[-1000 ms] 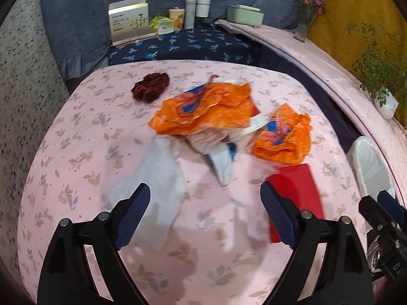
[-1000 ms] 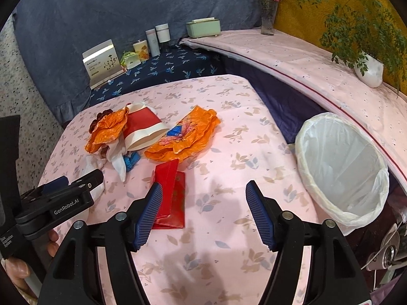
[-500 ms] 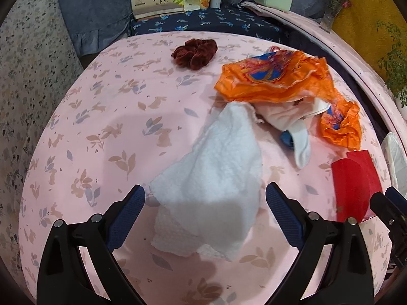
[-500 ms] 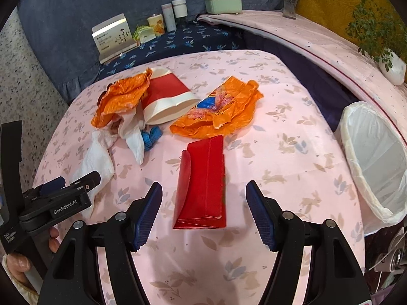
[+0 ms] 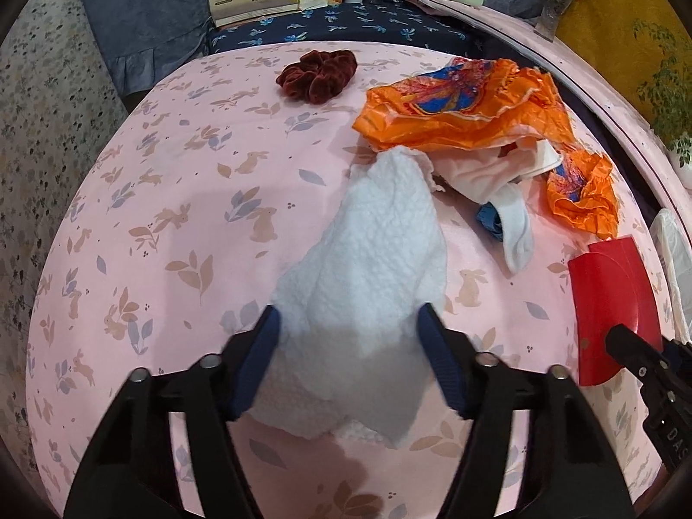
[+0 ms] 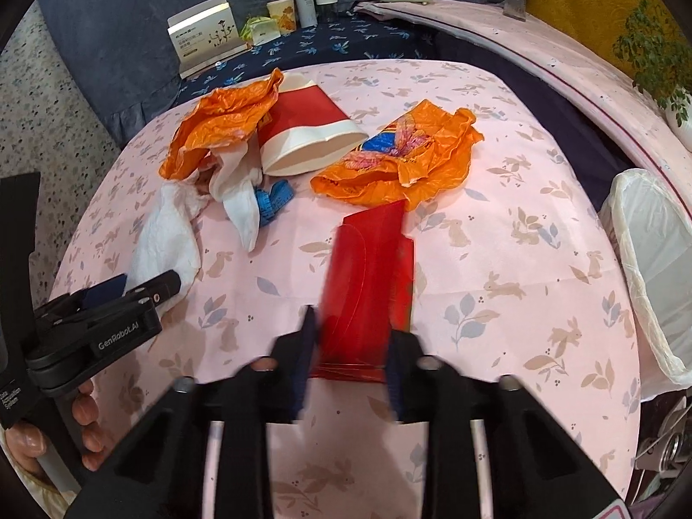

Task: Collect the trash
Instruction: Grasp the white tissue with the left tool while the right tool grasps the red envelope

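Both just been closing — left tool [image 5: 348, 324] pinching crumpled white paper towel [image 5: 367, 268], right tool [image 6: 350, 341] clamping flat red paper envelope [image 6: 367, 277], both on pink surface [image 5: 173, 173]. Ready for lifting toward white-lined bin [image 6: 648, 268].

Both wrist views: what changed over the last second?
Both tools came down and have just been closing: the left tool around the white paper towel, the right tool onto the red envelope. The orange wrappers, paper cup and bin stayed put.
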Tool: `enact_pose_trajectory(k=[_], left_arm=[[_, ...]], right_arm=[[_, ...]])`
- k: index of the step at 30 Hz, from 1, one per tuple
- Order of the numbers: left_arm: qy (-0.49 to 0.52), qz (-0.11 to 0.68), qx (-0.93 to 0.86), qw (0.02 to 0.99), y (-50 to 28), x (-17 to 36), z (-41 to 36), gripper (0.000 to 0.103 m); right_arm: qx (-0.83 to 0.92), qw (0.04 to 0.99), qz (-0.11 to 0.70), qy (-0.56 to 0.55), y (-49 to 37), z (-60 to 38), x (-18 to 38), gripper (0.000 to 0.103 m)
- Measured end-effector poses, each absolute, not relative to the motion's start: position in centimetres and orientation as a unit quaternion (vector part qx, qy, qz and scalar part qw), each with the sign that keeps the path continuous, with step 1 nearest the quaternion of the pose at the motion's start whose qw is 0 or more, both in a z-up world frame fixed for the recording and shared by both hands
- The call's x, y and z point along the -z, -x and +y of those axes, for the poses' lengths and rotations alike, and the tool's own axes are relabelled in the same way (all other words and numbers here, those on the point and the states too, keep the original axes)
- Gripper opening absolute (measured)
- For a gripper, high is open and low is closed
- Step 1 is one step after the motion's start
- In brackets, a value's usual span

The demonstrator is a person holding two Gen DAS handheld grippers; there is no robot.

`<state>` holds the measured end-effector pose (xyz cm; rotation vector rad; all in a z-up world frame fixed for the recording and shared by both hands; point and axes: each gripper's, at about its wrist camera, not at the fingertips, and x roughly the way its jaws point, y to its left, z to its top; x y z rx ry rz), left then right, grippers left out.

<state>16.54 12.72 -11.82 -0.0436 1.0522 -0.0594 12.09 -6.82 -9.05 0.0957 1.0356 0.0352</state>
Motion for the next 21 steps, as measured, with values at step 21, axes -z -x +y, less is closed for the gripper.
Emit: enact_pose_trajectory(k=[21], left_arm=[[0.036, 0.473, 0.128, 0.871, -13.1, 5.8, 5.6, 0.008]], right_arm=[[0.000, 0.908, 0.414, -0.067, -8.5, -11.4, 2.4, 0.001]])
